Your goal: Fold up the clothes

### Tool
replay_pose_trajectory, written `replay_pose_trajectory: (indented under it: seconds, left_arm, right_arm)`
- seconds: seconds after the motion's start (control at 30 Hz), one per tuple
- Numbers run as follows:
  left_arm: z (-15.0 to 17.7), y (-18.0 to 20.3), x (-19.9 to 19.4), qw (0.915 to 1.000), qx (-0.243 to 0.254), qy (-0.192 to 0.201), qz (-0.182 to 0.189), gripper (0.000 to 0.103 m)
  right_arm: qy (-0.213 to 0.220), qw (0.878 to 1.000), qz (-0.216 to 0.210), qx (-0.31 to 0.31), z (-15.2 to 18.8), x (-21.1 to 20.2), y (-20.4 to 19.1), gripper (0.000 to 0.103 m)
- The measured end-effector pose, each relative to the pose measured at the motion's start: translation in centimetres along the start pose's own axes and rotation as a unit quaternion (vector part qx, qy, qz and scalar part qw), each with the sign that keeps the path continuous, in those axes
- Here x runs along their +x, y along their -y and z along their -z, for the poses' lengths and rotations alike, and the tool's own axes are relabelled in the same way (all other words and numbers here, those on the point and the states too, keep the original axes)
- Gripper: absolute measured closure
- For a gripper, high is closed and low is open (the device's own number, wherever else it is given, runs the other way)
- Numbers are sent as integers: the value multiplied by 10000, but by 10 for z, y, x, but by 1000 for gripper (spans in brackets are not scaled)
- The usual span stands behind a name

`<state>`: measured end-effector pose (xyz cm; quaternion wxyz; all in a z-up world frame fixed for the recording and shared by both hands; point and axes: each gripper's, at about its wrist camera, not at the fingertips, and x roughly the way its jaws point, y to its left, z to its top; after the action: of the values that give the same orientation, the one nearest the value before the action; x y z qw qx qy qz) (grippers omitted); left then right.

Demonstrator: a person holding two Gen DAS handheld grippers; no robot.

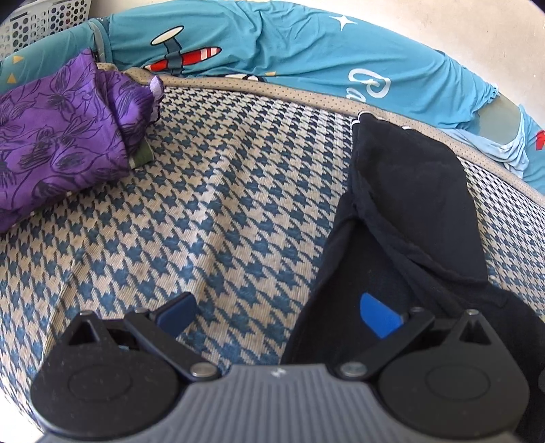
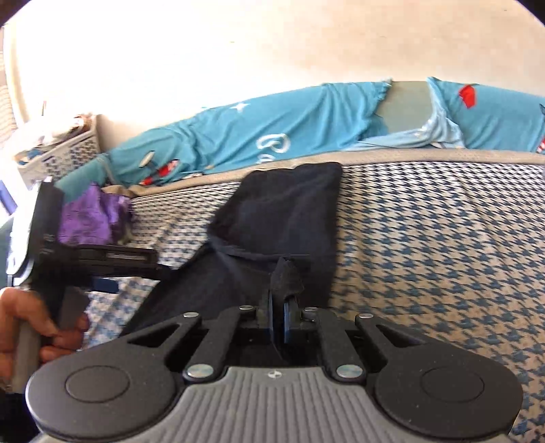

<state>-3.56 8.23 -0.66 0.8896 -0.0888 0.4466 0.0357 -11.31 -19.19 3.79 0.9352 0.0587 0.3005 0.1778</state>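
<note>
Ahead of the tool lay a matt black cloth garment (image 2: 282, 211), soft and creased, on a coarse woven houndstooth mat (image 1: 218, 191). To its left sat glossy purple fabric (image 1: 61, 136); beyond, smooth teal bedding (image 1: 272, 47) and a perforated plastic basket (image 1: 44, 20).

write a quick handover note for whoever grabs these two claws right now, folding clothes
Right claw: shut on a pinch of the dark garment.
Left claw: open, one finger over the garment's near edge, gripping nothing.
Things: dark garment lies lengthwise on the houndstooth cover; purple floral cloth bundled at the far left; white basket beyond it.
Done: the garment looks partly doubled over.
Left: finish folding it, then probably the purple cloth.
</note>
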Motion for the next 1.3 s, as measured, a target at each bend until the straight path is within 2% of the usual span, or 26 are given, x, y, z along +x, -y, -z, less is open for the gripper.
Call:
replay_pose_trajectory:
  seconds: [0.17, 0.3, 0.53, 0.77, 0.87, 0.97, 1.3]
  left_arm:
    - [5, -8, -7, 10000, -78, 10, 39, 0]
    - [4, -28, -17, 9993, -369, 116, 7, 0]
    - [-3, -59, -37, 9967, -676, 385, -213, 0]
    - [-7, -79, -49, 9938, -960, 500, -242, 0]
    - [-7, -79, -48, 9936, -992, 478, -242, 0]
    - [-7, -78, -48, 9933, -1019, 501, -214, 0]
    - [-8, -79, -46, 9924, -1115, 464, -240, 0]
  right_arm:
    - [-43, 9988, -481, -89, 4, 3, -31, 95]
    - [-158, 9956, -867, -303, 13, 8, -60, 95]
    - [-434, 9823, -1510, -1021, 38, 18, -116, 95]
    - [-735, 9731, -1729, -1332, 58, 37, -142, 95]
    - [-947, 9681, -1666, -1612, 71, 47, -148, 95]
    - [-1226, 9666, -1611, -1573, 83, 58, -143, 92]
    - [-1258, 9635, -1780, -1554, 76, 44, -138, 88]
